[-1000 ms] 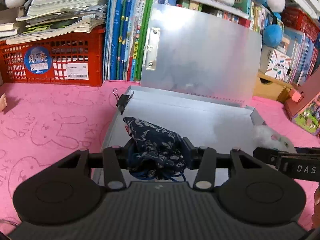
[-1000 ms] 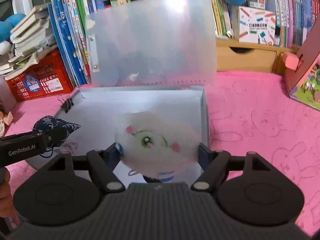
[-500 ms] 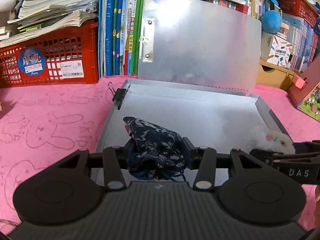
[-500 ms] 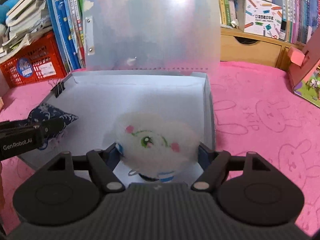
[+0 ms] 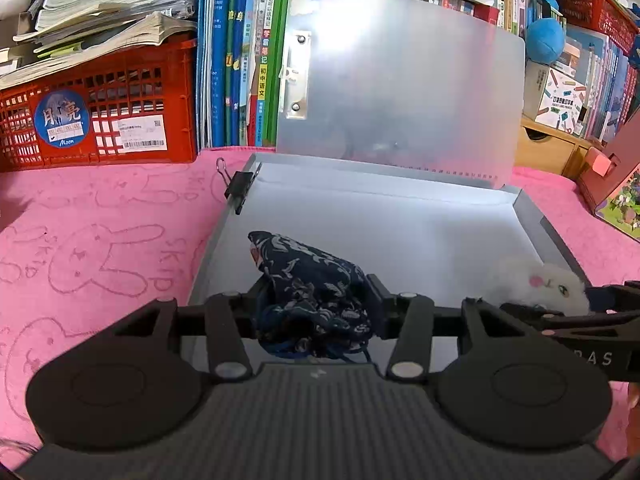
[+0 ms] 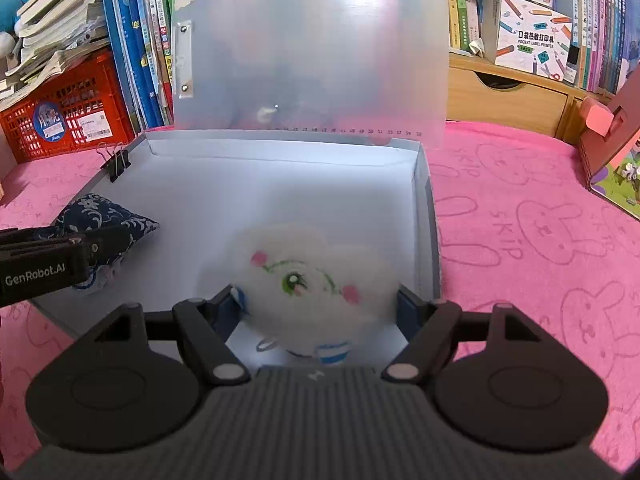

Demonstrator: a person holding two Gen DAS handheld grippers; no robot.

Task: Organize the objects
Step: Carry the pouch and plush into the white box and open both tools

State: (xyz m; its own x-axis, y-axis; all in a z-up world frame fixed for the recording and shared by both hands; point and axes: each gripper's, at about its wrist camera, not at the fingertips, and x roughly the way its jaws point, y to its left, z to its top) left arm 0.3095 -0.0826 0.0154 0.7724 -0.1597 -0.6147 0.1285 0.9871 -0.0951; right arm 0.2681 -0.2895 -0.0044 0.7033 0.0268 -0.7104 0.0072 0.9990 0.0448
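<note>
A grey plastic file box (image 5: 400,216) lies open on the pink cloth, its frosted lid (image 5: 400,80) standing upright at the back. My left gripper (image 5: 316,306) is shut on a dark blue patterned cloth pouch (image 5: 308,284), held over the box's near left part. In the right wrist view my right gripper (image 6: 316,300) is shut on a fluffy white plush toy (image 6: 312,280) with a green eye and pink cheeks, over the box's (image 6: 280,184) near right part. The pouch (image 6: 104,220) shows at the left there; the plush (image 5: 540,284) shows at the right in the left wrist view.
A black binder clip (image 5: 240,186) grips the box's left wall. A red crate (image 5: 100,116) stacked with papers and a row of upright books (image 5: 240,52) stand behind. A wooden drawer unit (image 6: 504,100) and a pink cardboard house (image 6: 612,152) are on the right.
Both grippers have drawn nearer to the box and lower over it, still holding the pouch and the plush; the box looks larger and its floor closer.
</note>
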